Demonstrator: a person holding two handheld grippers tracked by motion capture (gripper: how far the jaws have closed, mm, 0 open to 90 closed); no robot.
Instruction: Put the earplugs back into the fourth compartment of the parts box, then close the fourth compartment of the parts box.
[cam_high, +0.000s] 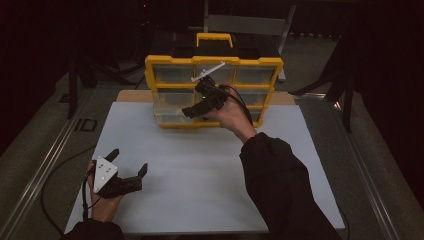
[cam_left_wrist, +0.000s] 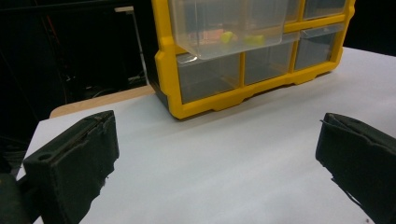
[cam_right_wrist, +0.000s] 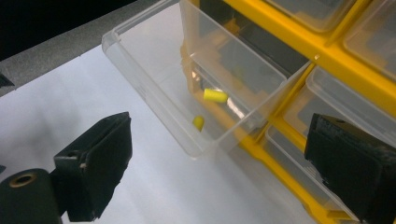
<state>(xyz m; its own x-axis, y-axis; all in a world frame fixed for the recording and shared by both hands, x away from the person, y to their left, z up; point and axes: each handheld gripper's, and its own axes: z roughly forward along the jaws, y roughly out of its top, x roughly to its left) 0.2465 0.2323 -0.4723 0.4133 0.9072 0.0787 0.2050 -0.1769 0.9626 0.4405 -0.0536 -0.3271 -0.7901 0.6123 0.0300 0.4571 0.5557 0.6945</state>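
In the high view the yellow organiser (cam_high: 214, 92) stands at the upper centre of the frame, on the far part of the white bench (cam_high: 200, 170). Its black top carries a yellow handle (cam_high: 214, 39). The right hand-held gripper (cam_high: 186, 113) is held in front of the cabinet's lower left drawers, near the middle of the frame, and its own view shows the jaws well apart with nothing between them. In that view a clear drawer (cam_right_wrist: 196, 88) juts out of the yellow frame at the upper centre, pulled most of the way open and tilted downward at its front. Two small yellow pieces (cam_right_wrist: 215, 95) lie inside it, one near the middle and the other closer to the front wall. The drawer is just ahead of the open jaws, not touching them.

The left hand-held gripper (cam_high: 130, 162) rests low on the bench at the lower left of the high view, well apart from the cabinet. Its jaws are spread wide and empty, and its own view shows the same open drawer (cam_left_wrist: 229, 25) at the top centre.
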